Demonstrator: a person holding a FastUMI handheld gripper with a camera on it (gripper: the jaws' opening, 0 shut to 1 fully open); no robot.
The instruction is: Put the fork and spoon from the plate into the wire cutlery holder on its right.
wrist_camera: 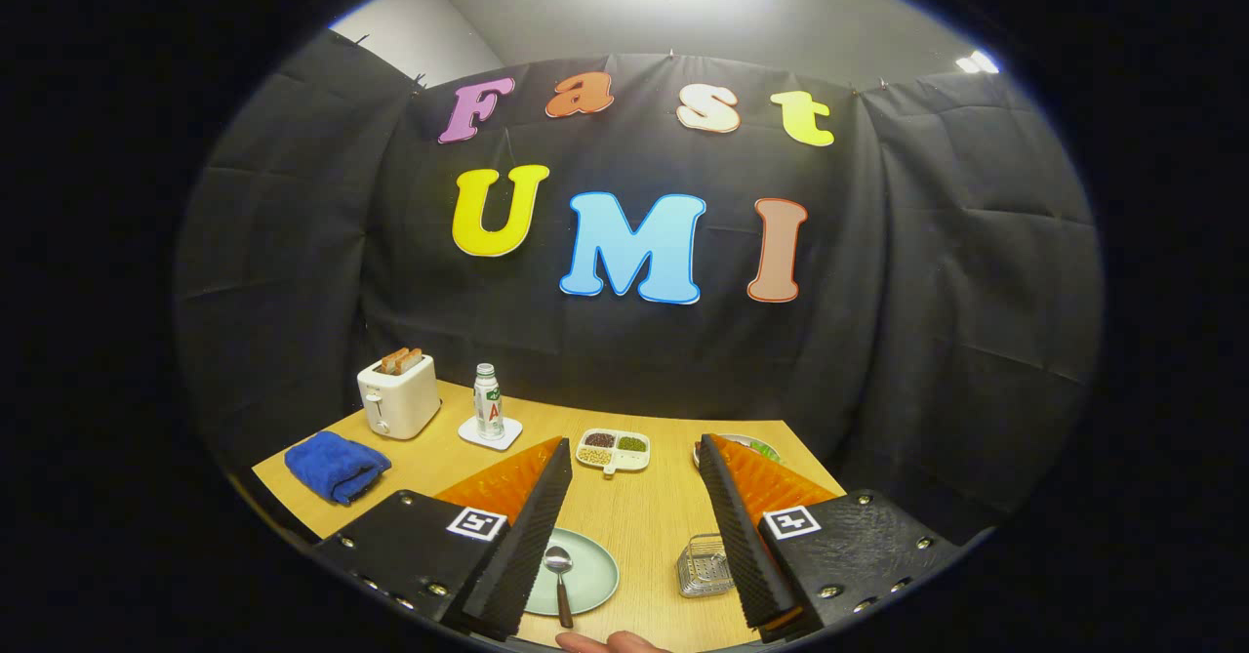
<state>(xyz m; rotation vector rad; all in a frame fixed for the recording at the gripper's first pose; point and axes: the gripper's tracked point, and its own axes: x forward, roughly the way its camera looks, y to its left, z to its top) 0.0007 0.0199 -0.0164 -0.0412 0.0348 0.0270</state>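
Observation:
My gripper (632, 458) is open, its two orange-and-black fingers spread wide above the wooden table (644, 507), with nothing between them. Low between the fingers lies a pale green plate (590, 575), partly hidden behind the left finger (532, 526). A spoon (560, 580) with a dark handle rests on the plate, bowl pointing away from me. To the plate's right stands the wire cutlery holder (705, 565), close to the inner edge of the right finger (737, 526). I cannot make out a fork.
At the back of the table stand a white toaster (398, 394) with toast, a bottle (488, 401) on a coaster and a divided dish (613, 450) of grains. A blue cloth (336, 466) lies left. A fingertip (610, 642) shows at the near edge.

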